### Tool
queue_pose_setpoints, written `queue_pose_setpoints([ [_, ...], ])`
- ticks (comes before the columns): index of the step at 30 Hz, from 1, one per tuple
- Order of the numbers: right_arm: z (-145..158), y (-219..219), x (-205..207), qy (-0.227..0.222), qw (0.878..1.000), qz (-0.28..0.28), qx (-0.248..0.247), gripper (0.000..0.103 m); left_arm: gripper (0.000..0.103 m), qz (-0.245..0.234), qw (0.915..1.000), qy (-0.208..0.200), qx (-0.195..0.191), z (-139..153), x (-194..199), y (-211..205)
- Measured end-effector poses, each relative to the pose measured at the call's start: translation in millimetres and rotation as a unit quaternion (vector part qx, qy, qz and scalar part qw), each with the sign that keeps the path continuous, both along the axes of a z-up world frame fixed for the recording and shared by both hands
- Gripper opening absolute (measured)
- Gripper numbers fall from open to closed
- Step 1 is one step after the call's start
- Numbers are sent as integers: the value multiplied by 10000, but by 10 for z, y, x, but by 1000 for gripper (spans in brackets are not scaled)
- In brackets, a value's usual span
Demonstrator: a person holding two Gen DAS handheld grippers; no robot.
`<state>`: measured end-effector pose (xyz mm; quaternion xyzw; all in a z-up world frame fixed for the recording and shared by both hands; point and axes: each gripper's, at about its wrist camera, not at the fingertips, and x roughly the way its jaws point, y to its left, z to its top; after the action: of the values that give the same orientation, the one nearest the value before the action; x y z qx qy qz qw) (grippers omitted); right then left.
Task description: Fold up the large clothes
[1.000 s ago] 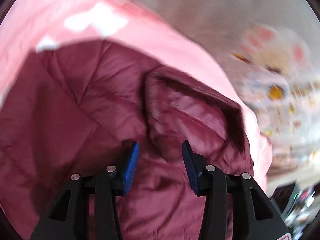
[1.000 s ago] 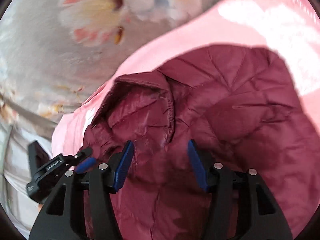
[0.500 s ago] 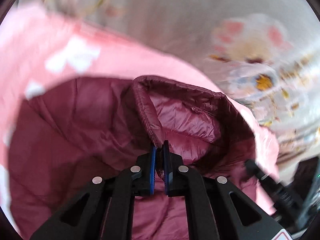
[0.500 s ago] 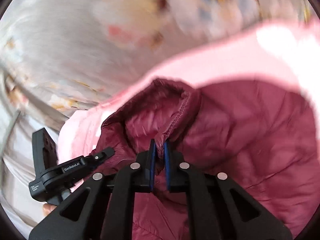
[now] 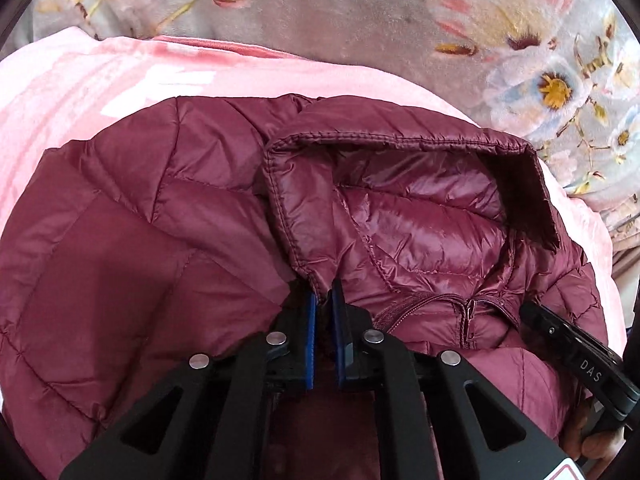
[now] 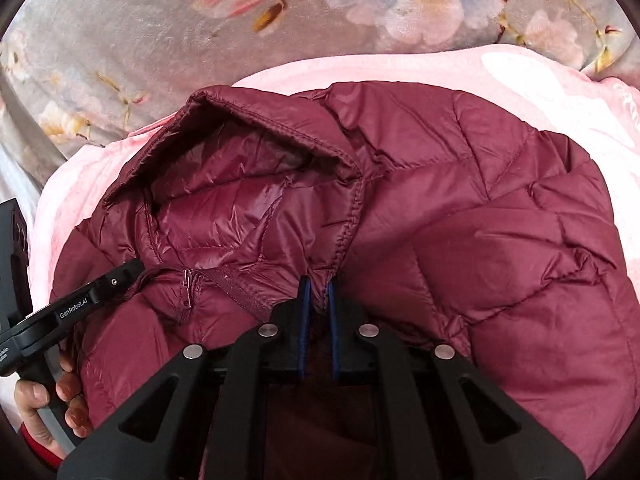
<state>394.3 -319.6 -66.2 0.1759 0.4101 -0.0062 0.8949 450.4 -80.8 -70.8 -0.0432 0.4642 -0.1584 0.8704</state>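
Note:
A maroon quilted puffer jacket (image 5: 160, 220) lies on a pink blanket (image 5: 100, 80), its hood (image 5: 400, 184) gaping toward me. My left gripper (image 5: 323, 300) pinches the hood's left seam edge between its blue pads; its jaws are opening slightly with the fabric still between them. In the right wrist view the jacket (image 6: 480, 220) fills the frame, and my right gripper (image 6: 317, 288) is shut on the hood's right seam edge. The zipper pull (image 6: 186, 280) sits at the neck between the two grippers. Each gripper shows in the other's view: the right gripper (image 5: 532, 312), the left gripper (image 6: 132, 270).
A grey floral bedspread (image 5: 360, 8) lies beyond the pink blanket (image 6: 360, 72). A person's hand (image 6: 44, 400) holds the left gripper's handle at the lower left of the right wrist view.
Both grippers went from wide open over the jacket to shut on the hood's two edges. Both views have rolled and steadied, and the hood now stands open.

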Motion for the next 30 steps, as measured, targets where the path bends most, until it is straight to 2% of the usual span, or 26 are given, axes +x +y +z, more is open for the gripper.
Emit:
queue_pose_setpoints([
  [5, 61, -67, -133, 12, 9995, -24, 318, 12, 15, -31, 9998, -92, 200, 69, -115, 53],
  [8, 242, -185, -294, -116, 9994, -138, 284, 15, 19, -144, 9991, -197, 336, 270, -198, 169],
  [10, 442, -290, -315, -328, 9987, -249, 293, 15, 17, -64, 9977, -383, 554, 453, -192, 253],
  [13, 732, -384, -121, -549, 9971, -365, 388, 15, 17, 165, 9956, -738, 545, 832, -19, 314],
  [15, 891, -339, 79, -657, 9967, -404, 248, 15, 17, 290, 9947, -860, 479, 1062, 177, 268],
  [16, 965, -291, 212, -698, 9967, -383, 157, 15, 17, 368, 9944, -897, 409, 1167, 309, 224],
  [18, 1014, -215, 433, -702, 9969, -332, 153, 15, 17, 562, 9957, -714, 182, 1246, 594, 169],
  [21, 906, -73, 766, -501, 9983, -290, 99, 15, 17, 768, 9962, -173, -384, 1097, 919, 118],
  [22, 840, -36, 835, -428, 9987, -284, 61, 15, 17, 876, 9953, 37, -422, 974, 1003, 93],
  [27, 464, 88, 960, -42, 9998, -151, -141, 15, 16, 741, 9964, 409, 108, 443, 1011, -90],
  [30, 283, 176, 880, 97, 9986, 31, -525, 13, 14, 527, 9968, 322, 510, 257, 877, -132],
])
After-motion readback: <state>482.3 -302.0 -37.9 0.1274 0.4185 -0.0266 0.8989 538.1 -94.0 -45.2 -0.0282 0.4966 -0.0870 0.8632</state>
